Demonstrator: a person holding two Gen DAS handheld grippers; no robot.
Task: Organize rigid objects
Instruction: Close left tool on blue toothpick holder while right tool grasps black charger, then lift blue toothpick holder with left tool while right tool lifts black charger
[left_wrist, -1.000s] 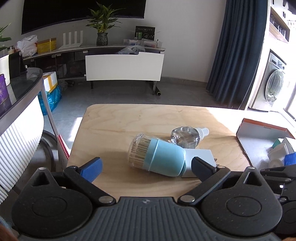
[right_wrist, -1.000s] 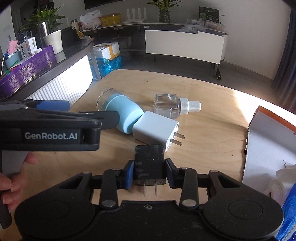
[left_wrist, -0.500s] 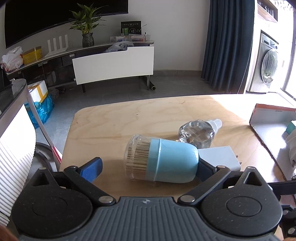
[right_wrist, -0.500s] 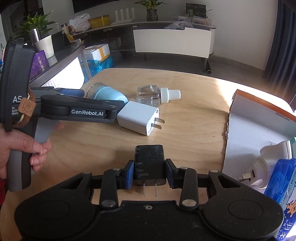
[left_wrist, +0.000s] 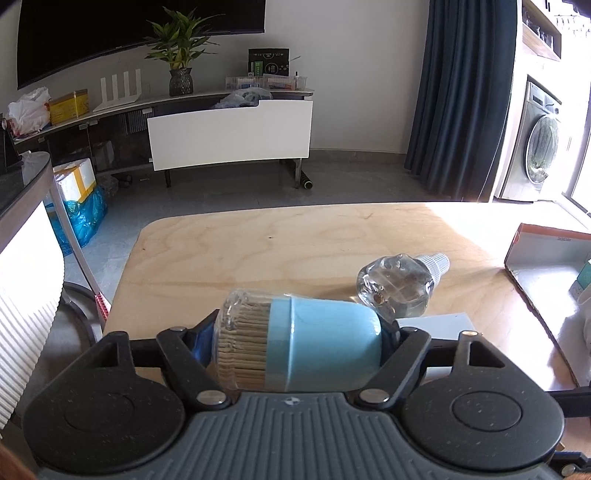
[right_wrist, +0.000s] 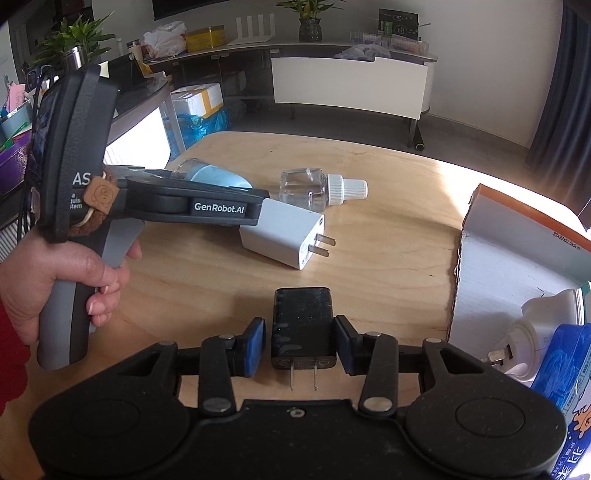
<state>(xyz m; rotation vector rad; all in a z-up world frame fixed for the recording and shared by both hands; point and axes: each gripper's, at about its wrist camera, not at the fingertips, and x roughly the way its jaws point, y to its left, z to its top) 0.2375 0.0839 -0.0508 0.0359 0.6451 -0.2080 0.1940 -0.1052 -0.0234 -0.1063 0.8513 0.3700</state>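
Toothpick jar lies sideways between left gripper pads, jaws just closed onto its ends | black charger on table, right gripper jaws just opening, pads apart from it | smooth blue plastic, clear cap; white charger, glass bottle beyond | earlier left jaws wide, right clamped.

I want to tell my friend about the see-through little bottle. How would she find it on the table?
Start at the light wooden table, then find the white square plug charger lying near its middle. Just behind the charger lies the small clear plastic bottle on its side. It is the only see-through thing with a white ribbed cap, unlike the pale blue toothpick holder beside it.
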